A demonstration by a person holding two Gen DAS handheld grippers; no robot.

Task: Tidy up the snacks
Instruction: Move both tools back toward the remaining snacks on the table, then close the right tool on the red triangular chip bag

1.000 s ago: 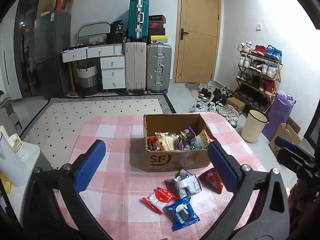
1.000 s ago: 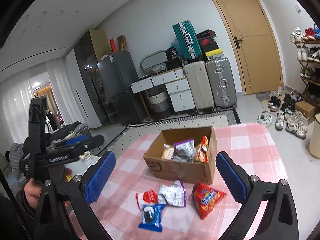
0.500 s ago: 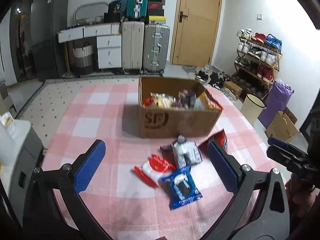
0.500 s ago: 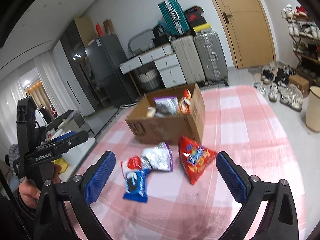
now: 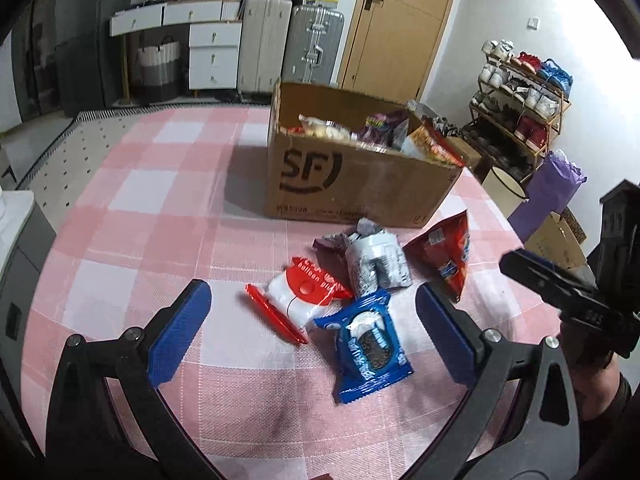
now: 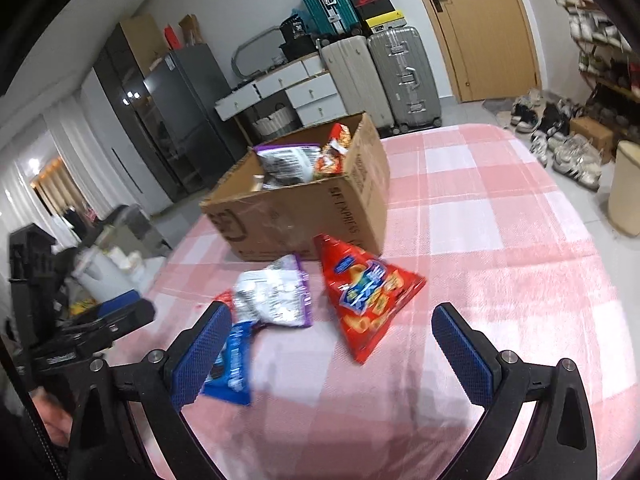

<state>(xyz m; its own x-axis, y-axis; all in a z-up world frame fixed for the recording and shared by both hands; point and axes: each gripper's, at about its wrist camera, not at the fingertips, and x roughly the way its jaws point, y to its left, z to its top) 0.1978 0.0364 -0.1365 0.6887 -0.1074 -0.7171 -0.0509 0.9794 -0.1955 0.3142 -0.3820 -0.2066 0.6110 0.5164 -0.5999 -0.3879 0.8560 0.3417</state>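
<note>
In the right wrist view, the blue cookie packet (image 6: 232,364) is blurred and half hidden behind the left blue finger (image 6: 200,354). The red-and-white packet (image 6: 225,297) barely peeks out. The cardboard box (image 5: 360,184) wall hides the lower parts of the snacks inside.

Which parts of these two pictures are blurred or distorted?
Left wrist view: fisheye bends the room edges; the snacks inside the cardboard box look smeared. Right wrist view: the blue cookie packet and silver bag are motion-blurred; the red chips bag reads slightly clearer.
</note>
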